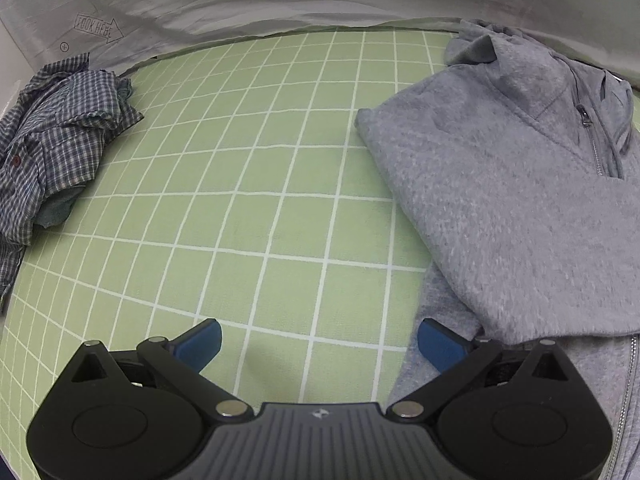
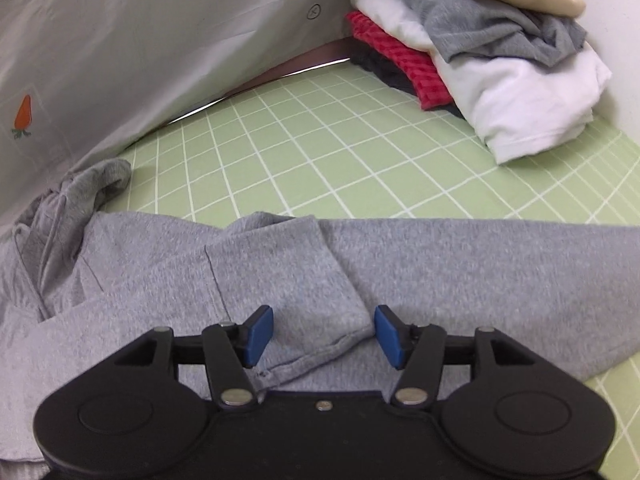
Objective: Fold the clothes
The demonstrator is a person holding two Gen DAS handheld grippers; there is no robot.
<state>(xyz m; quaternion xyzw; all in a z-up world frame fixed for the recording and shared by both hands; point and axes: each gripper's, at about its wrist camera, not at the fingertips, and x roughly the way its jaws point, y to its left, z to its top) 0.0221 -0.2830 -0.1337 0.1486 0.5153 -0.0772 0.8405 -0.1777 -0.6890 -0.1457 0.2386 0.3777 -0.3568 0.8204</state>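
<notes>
A grey zip hoodie [image 1: 512, 200] lies on the green checked mat, its left side folded over the front, the zipper [image 1: 592, 136] showing near the collar. My left gripper [image 1: 320, 344] is open just off the hoodie's lower left edge, with its right pad [image 1: 438, 344] at the fabric and nothing between the pads. In the right wrist view the same hoodie [image 2: 480, 272] spreads across the frame, with a sleeve cuff [image 2: 320, 320] laid over the body. My right gripper [image 2: 324, 334] hovers open, with the cuff lying between its blue pads.
A crumpled blue plaid shirt [image 1: 56, 152] lies at the mat's far left. A stack of folded clothes [image 2: 500, 76], white, grey, red and beige, sits at the far right corner. A grey sheet [image 2: 160, 40] hangs along the back edge. The green mat [image 1: 248, 184] shows between the garments.
</notes>
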